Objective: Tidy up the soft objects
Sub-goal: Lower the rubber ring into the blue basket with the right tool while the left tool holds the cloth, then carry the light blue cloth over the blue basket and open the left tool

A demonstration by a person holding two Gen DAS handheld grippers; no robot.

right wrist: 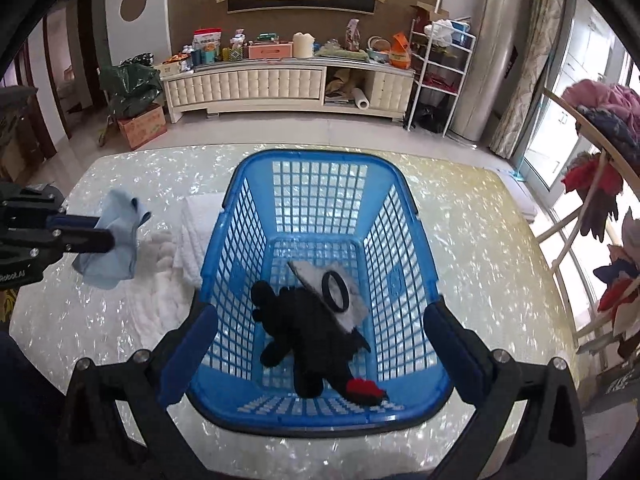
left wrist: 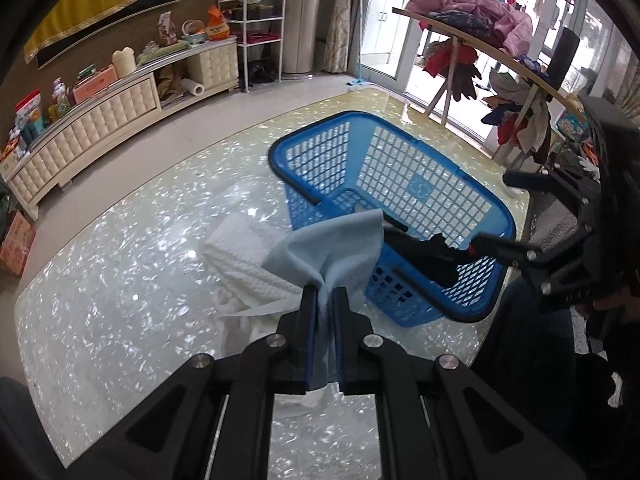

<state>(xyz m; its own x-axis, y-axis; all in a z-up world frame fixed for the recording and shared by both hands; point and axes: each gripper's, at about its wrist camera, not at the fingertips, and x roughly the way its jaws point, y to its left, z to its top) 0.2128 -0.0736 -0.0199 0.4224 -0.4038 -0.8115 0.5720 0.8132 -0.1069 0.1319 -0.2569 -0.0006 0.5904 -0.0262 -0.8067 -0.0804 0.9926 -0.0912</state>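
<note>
My left gripper [left wrist: 324, 294] is shut on a light blue cloth [left wrist: 332, 248] and holds it above the table, just left of the blue plastic basket [left wrist: 472, 204]. The same cloth [right wrist: 116, 236] and left gripper [right wrist: 110, 236] show at the left of the right wrist view. My right gripper [right wrist: 320, 332] is open and empty above the near end of the basket [right wrist: 224, 216]. In the basket lie a black glove [right wrist: 304, 328] with a red patch, a grey-white cloth [right wrist: 356, 304] and a black ring [right wrist: 334, 286]. A white towel [left wrist: 244, 264] lies on the table left of the basket.
The table [right wrist: 500, 264] has a shiny pearl-like top. A long cream cabinet [right wrist: 280, 84] with clutter stands behind it, a white shelf rack [right wrist: 440, 76] beside it. A clothes rack [left wrist: 500, 60] piled with garments stands at the right. A cardboard box [right wrist: 142, 126] sits on the floor.
</note>
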